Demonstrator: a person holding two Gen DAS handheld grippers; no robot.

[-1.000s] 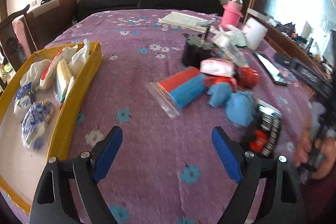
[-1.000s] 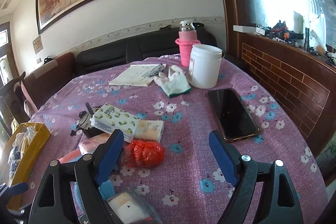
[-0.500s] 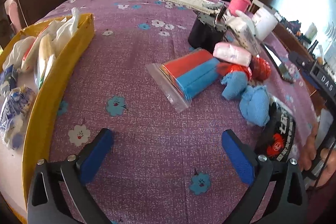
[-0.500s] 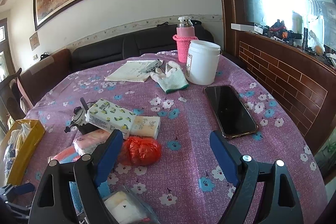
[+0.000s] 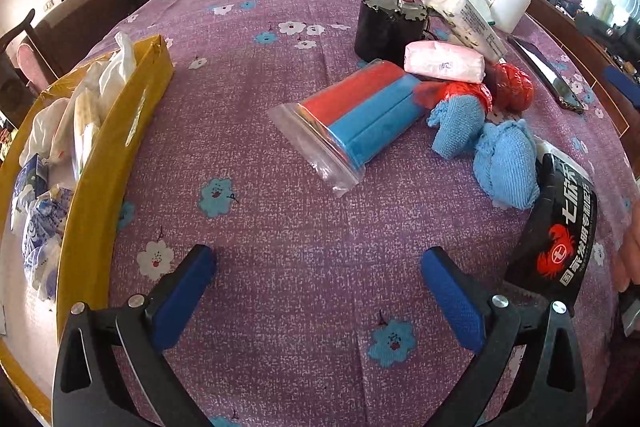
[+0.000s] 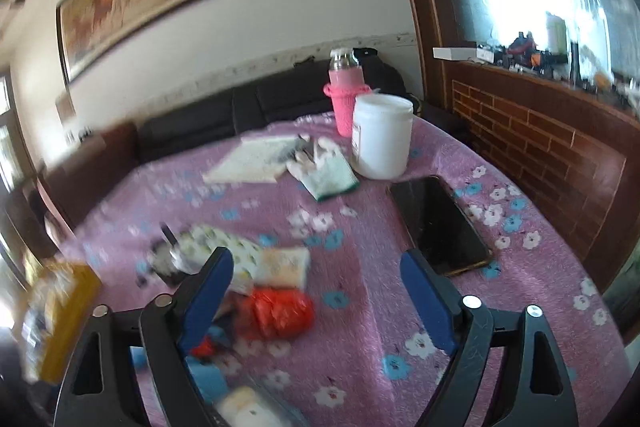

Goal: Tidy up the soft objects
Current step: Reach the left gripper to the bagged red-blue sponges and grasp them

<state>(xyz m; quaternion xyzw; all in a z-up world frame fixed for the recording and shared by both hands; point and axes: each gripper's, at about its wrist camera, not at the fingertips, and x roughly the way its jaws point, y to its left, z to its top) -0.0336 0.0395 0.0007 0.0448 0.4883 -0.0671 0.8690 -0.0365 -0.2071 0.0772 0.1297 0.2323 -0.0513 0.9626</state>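
2 claws, both empty. Our left claw (image 5: 318, 277), lower centre, has just been opening, now wide over bare purple tabletop (image 5: 280, 211), nothing between pads. Bagged red-blue cloths (image 5: 360, 119) centre frame, closer than 1 second earlier; likely next pick for yellow tray (image 5: 108, 179) at left. Our right claw (image 6: 316, 283) widening too, view newly blurred, red bundle (image 6: 280, 313) near its left pad.

Two blue cloths (image 5: 456, 125), one phone (image 6: 438, 225)
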